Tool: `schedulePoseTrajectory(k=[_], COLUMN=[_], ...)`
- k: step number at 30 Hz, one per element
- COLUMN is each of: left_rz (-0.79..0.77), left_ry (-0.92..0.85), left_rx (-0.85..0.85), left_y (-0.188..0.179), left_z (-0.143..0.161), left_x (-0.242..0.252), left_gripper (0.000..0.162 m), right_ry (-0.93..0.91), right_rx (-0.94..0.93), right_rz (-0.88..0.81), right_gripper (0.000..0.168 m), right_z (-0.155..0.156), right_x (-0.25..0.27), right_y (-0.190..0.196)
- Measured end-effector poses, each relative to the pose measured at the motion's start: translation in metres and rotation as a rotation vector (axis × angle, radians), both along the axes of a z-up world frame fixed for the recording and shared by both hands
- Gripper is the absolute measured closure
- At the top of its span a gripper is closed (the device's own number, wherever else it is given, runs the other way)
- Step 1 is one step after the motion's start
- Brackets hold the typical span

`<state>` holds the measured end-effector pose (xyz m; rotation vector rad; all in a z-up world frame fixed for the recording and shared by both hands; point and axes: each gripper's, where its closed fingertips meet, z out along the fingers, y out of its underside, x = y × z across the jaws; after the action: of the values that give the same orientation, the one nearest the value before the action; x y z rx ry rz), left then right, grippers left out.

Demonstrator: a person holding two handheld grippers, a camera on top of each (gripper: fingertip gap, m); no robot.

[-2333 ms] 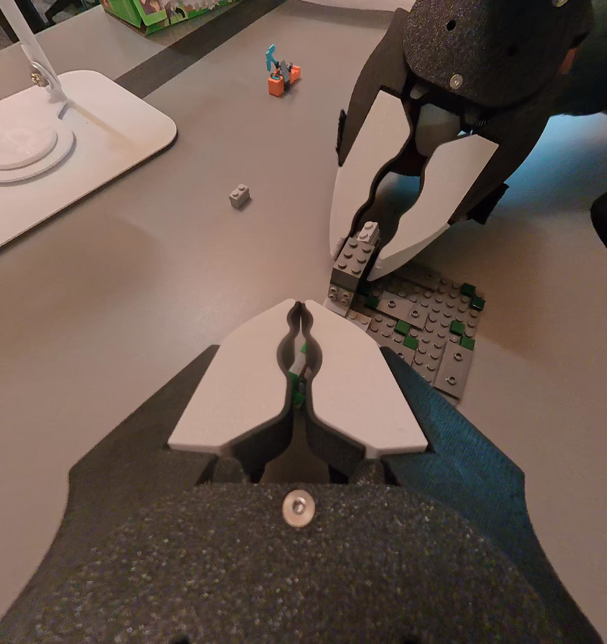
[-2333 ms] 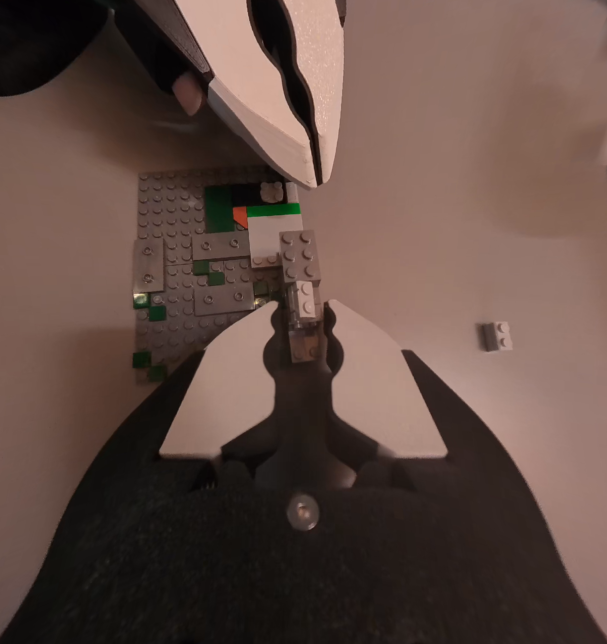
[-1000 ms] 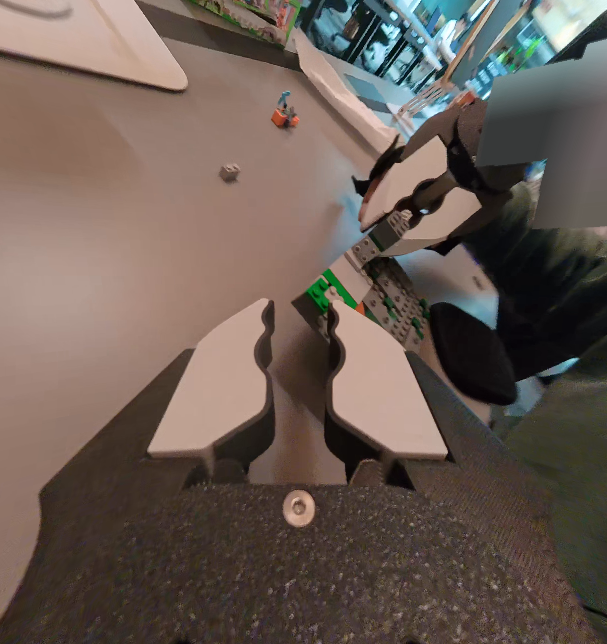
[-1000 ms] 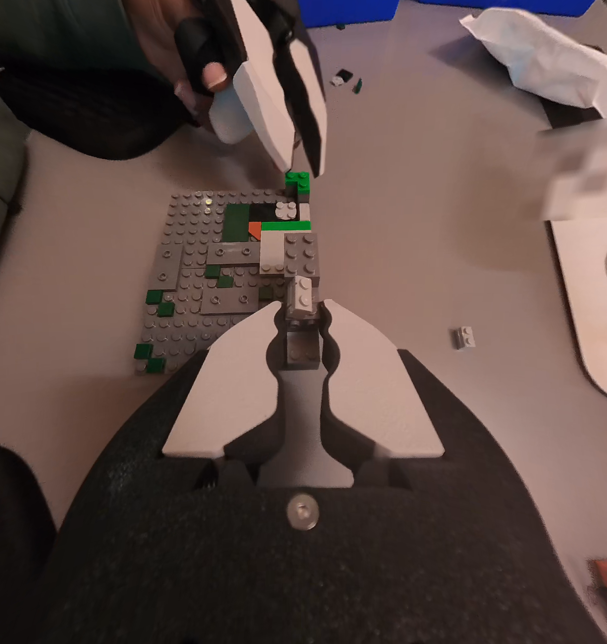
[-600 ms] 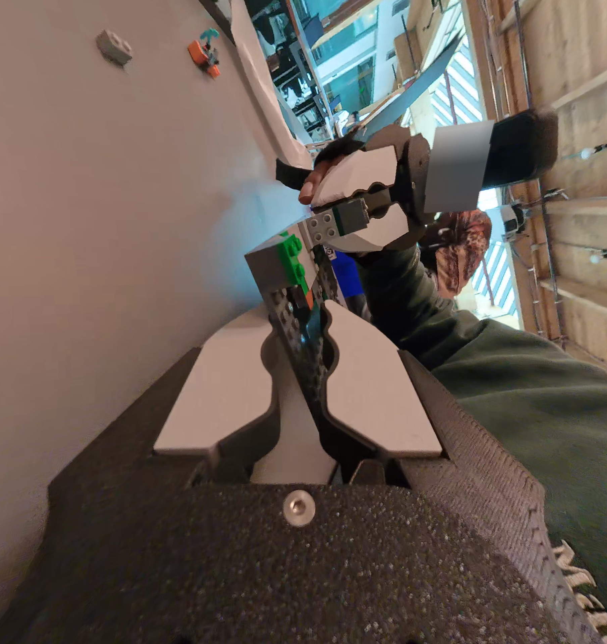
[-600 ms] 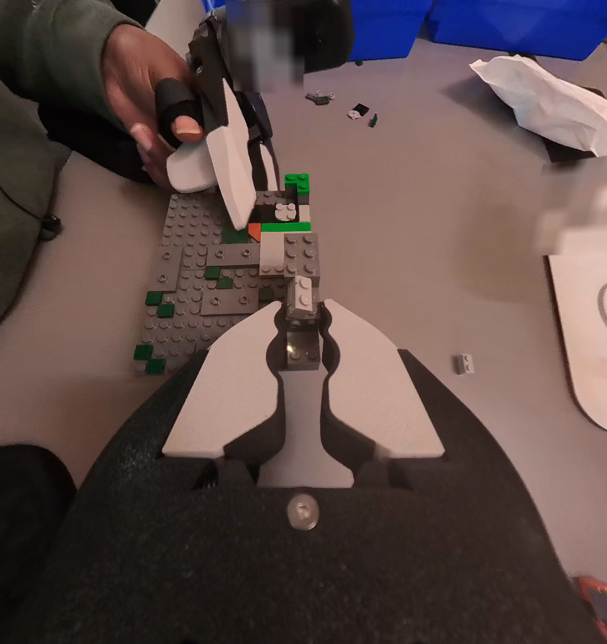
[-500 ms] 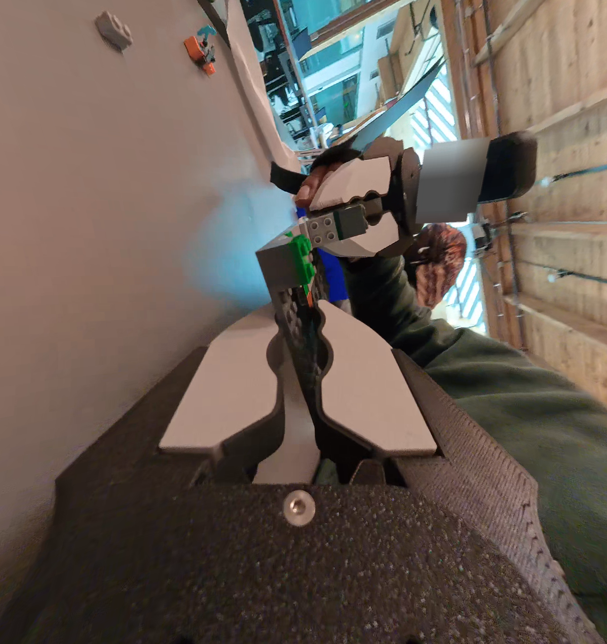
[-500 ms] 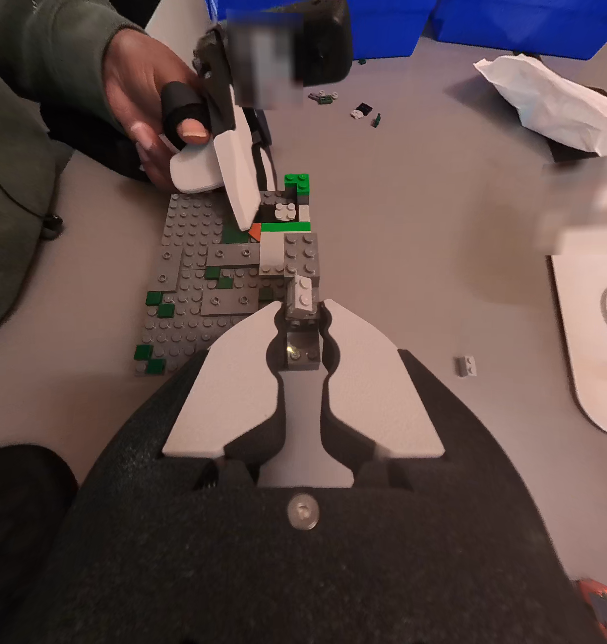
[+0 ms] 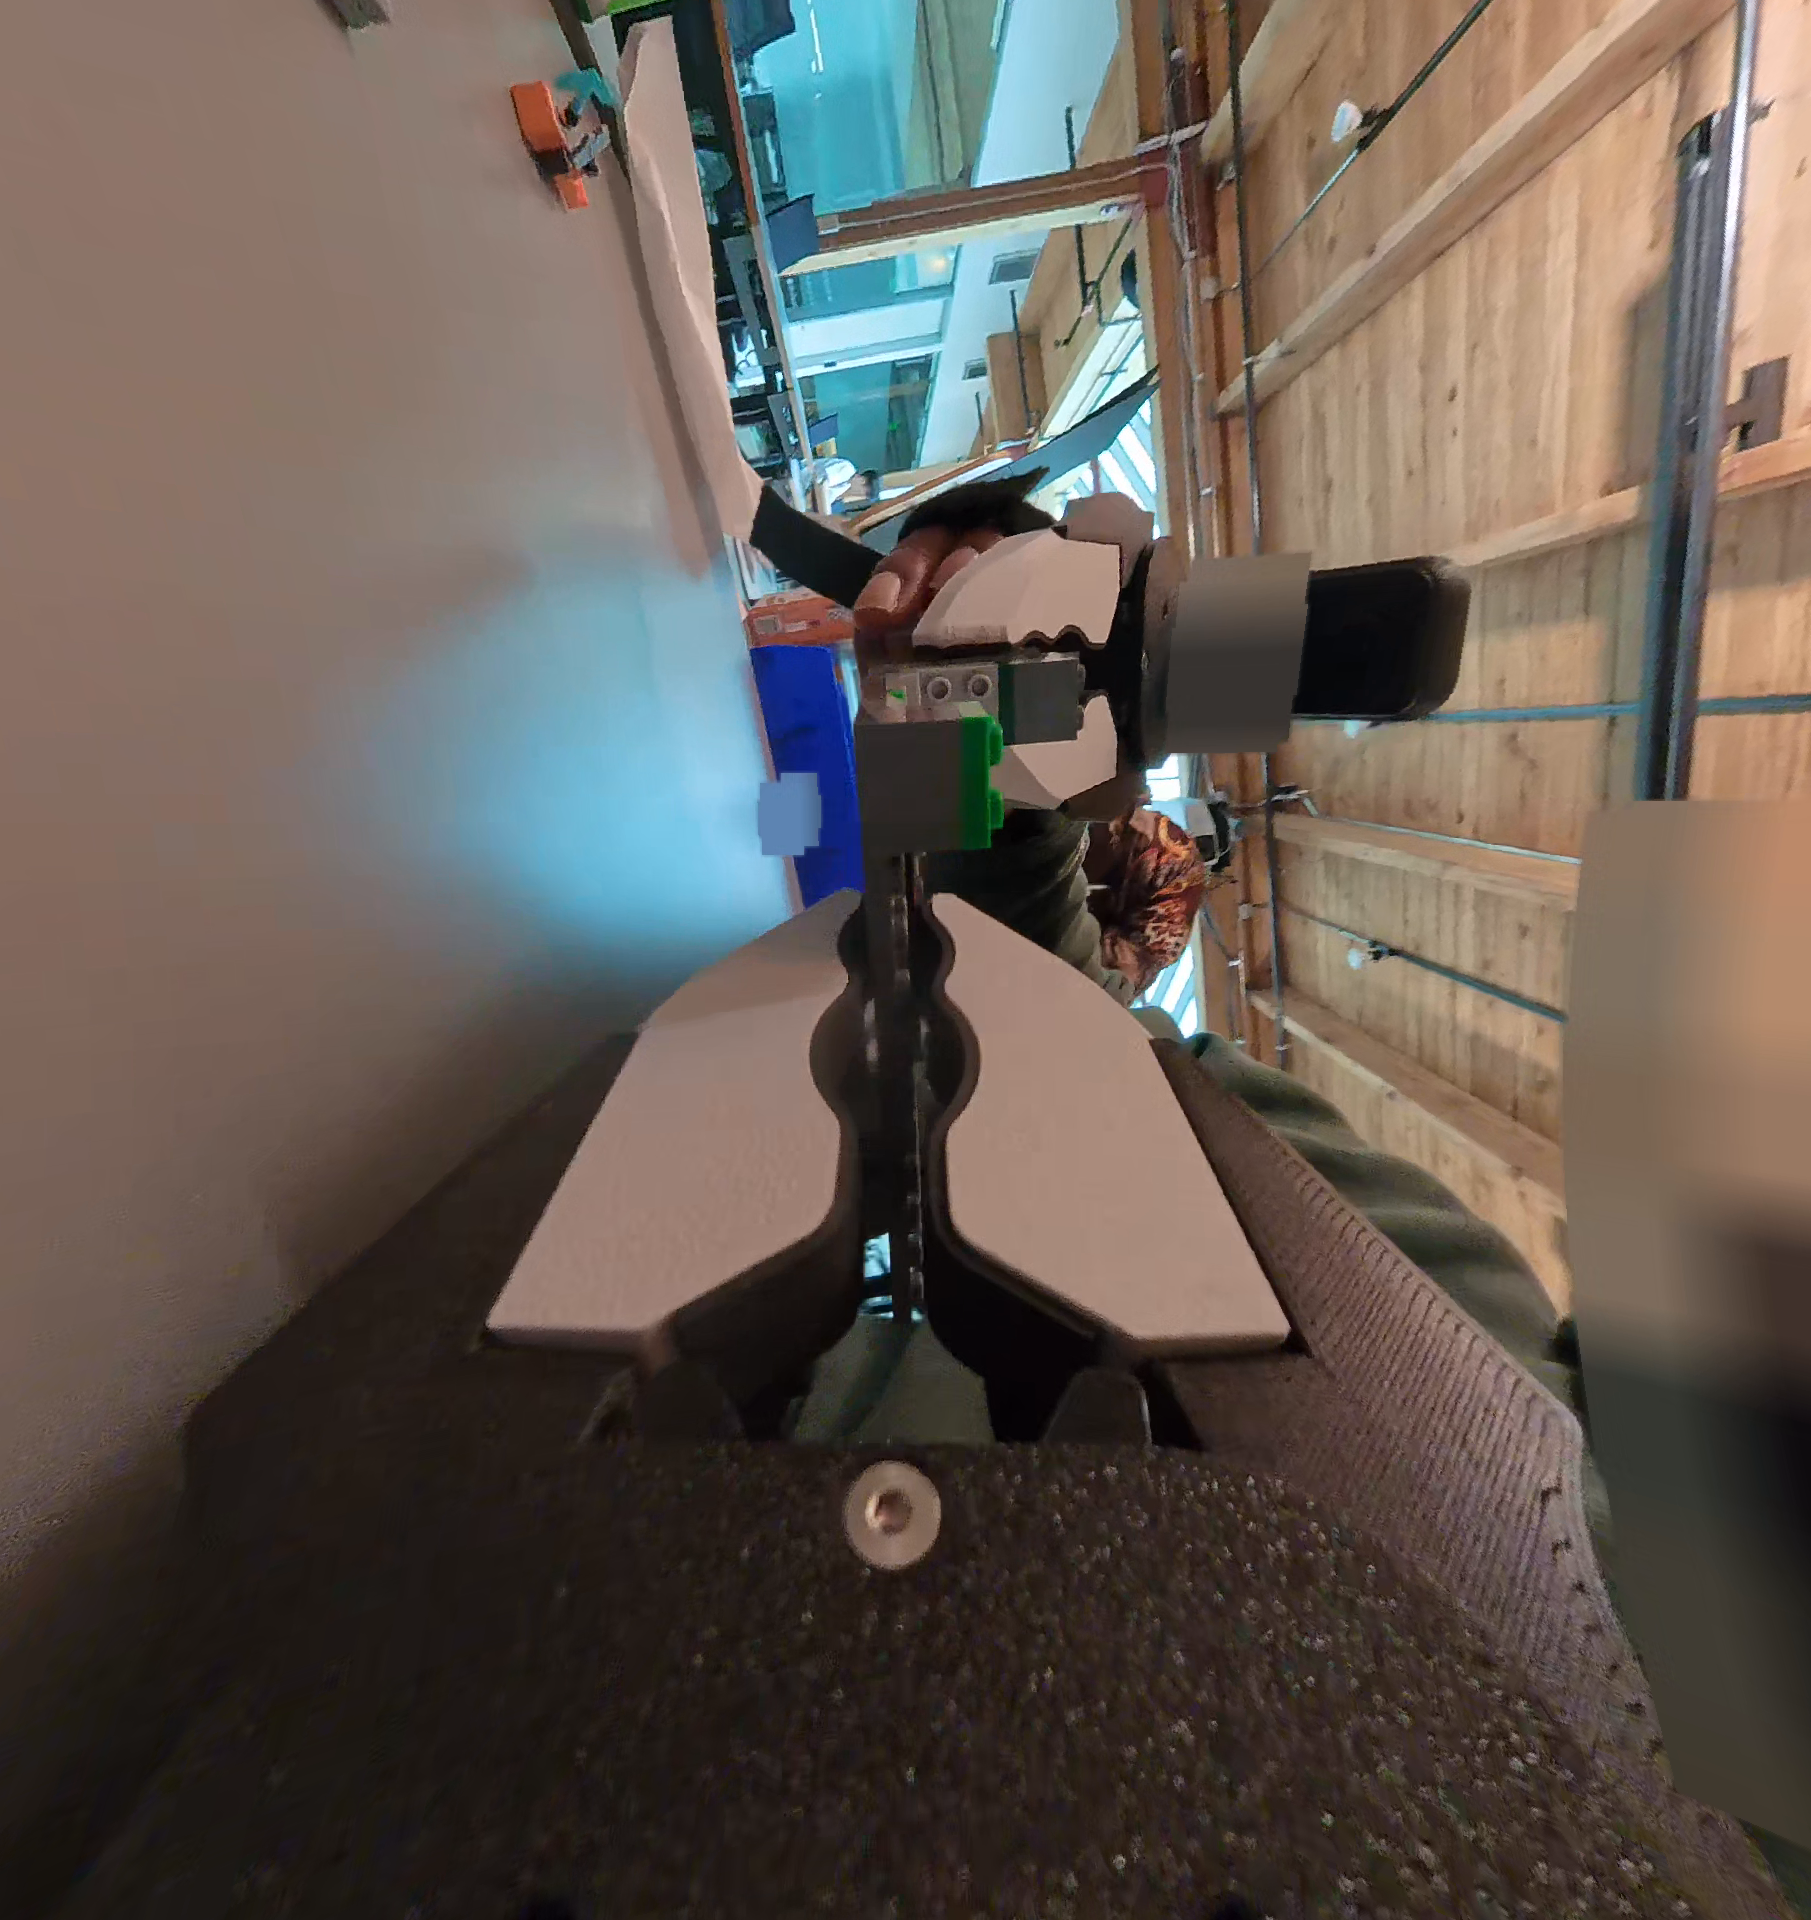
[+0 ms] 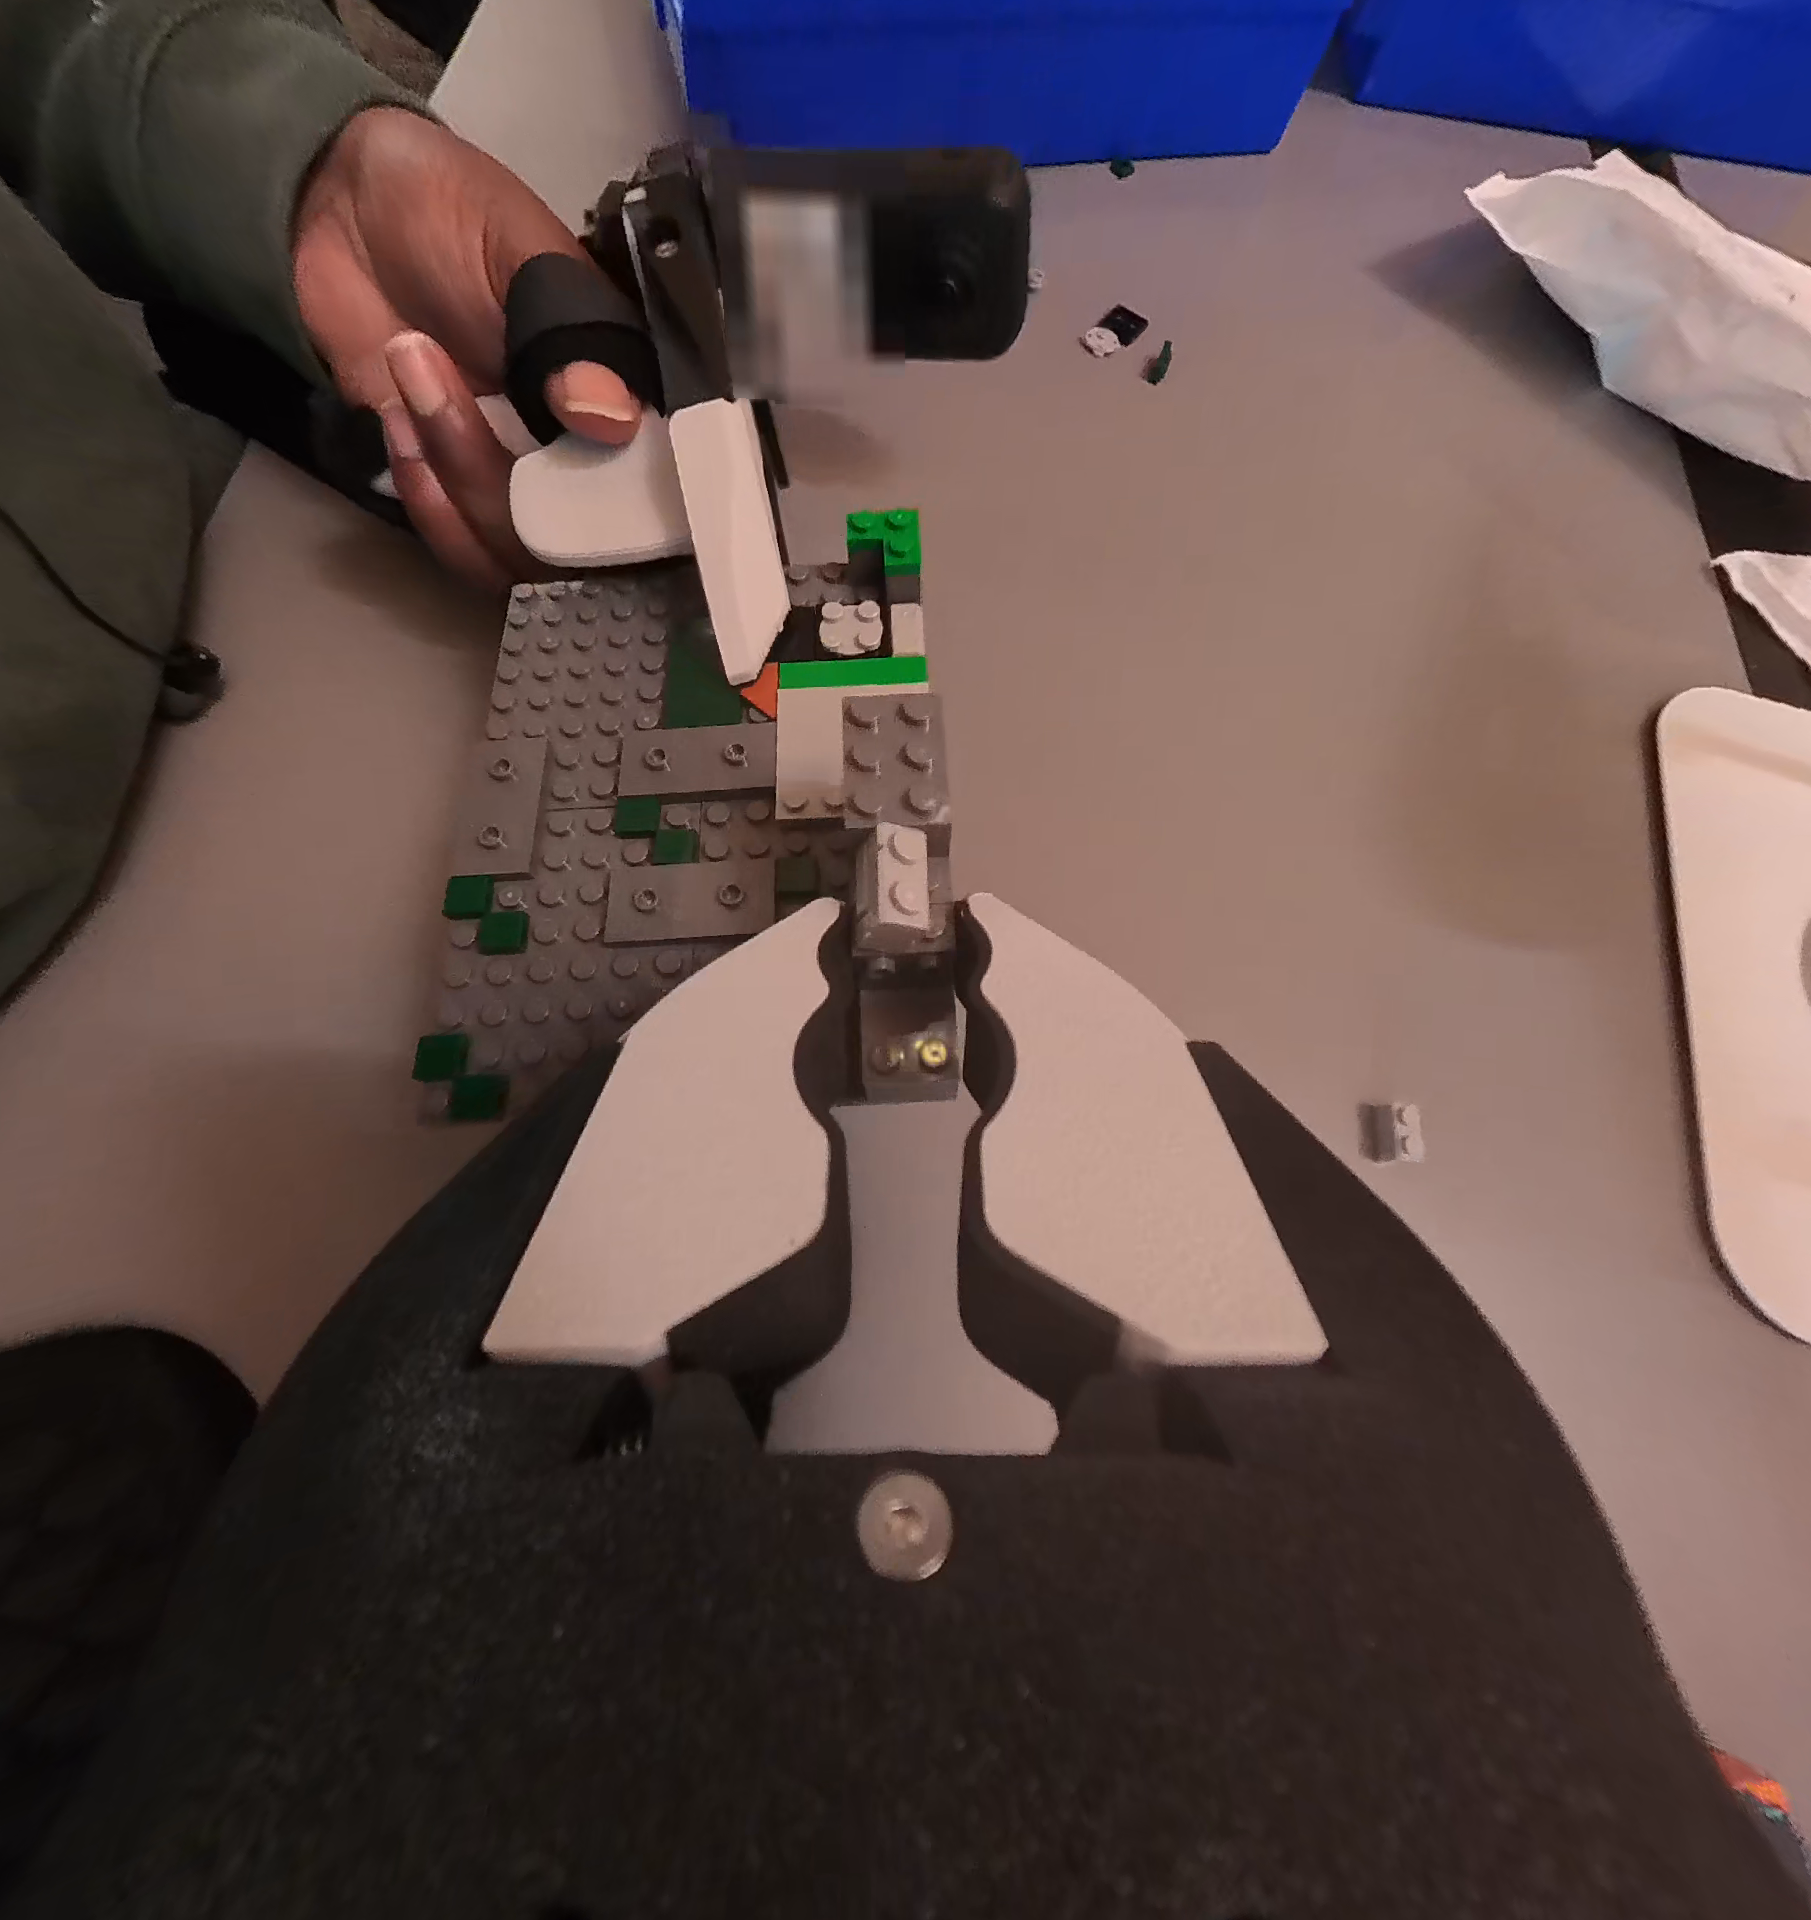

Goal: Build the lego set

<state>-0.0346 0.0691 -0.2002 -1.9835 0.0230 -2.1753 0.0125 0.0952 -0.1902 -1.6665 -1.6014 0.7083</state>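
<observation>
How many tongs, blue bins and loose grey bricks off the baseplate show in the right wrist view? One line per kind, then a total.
Tongs: 2, right tongs on the grey brick stack, left tongs on the baseplate
Blue bins: 2
Loose grey brick: 1
Total: 5

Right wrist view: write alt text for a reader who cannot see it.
The right gripper grips a grey brick stack at the near edge of a grey Lego baseplate on a table. Across the plate, the hand-held left gripper clamps its far edge.
</observation>
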Motion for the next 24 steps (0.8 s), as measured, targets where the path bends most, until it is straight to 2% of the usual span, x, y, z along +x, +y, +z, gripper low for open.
schedulePoseTrajectory(k=[9, 14, 16, 19, 24], left_rz=[0.038, -0.011, -0.044, -0.075, -0.097], left_ry=[-0.018, 0.008, 0.013, 0.020, 0.046], left_rx=[-0.046, 0.001, 0.026, 0.052, 0.084], left_y=[0.003, -0.006, -0.013, -0.020, -0.029], left_z=[-0.003, -0.002, 0.000, 0.002, 0.000], left_x=[-0.007, -0.006, -0.004, -0.001, -0.002], left_gripper=[0.155, 0.155, 0.155, 0.156, 0.156], right_ry=[-0.007, 0.019, 0.002, -0.070, -0.163], right_rx=[-0.057, -0.400, -0.550, -0.766, -0.988], right_rz=[-0.009, 0.046, 0.104, 0.180, 0.320], right_gripper=[0.136, 0.123, 0.120, 0.105, 0.099], right_z=[0.011, 0.021, 0.025, 0.022, 0.018], right_x=[0.003, 0.016, 0.021, 0.021, 0.010], right_y=[0.003, -0.006, -0.011, -0.021, -0.043])
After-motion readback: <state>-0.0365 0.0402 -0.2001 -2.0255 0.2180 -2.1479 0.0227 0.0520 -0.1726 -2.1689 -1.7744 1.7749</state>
